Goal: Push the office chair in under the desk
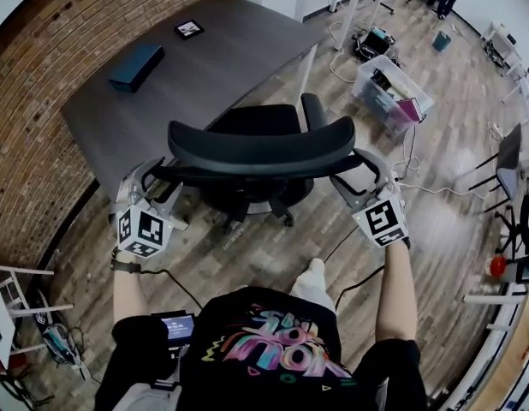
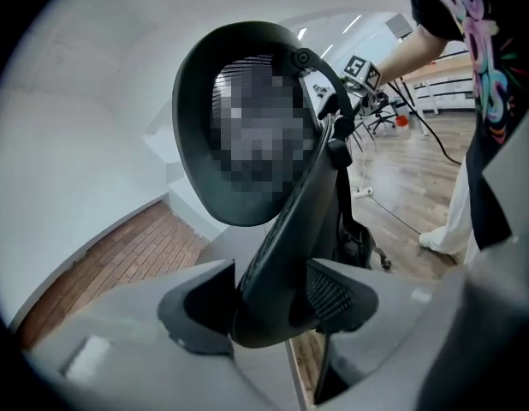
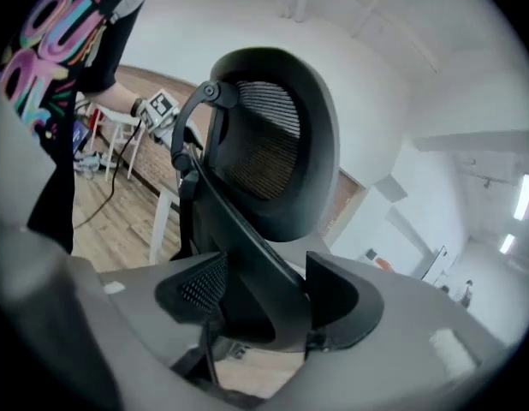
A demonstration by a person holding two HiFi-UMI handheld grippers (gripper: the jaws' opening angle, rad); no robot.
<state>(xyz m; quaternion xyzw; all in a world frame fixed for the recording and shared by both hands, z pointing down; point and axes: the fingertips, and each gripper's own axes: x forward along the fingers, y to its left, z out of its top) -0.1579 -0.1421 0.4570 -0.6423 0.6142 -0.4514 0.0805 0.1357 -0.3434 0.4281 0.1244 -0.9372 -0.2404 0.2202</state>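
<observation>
A black mesh office chair stands just in front of the dark grey desk, its seat partly under the desk's near corner. My left gripper clamps the left end of the curved backrest, and my right gripper clamps the right end. In the left gripper view the backrest's edge fills the gap of the left gripper, against both pads. The right gripper view shows the backrest held the same way in the right gripper.
A blue box and a small black frame lie on the desk. A brick wall runs along the left. A clear plastic bin and cables sit on the wooden floor to the right, and another chair stands further right.
</observation>
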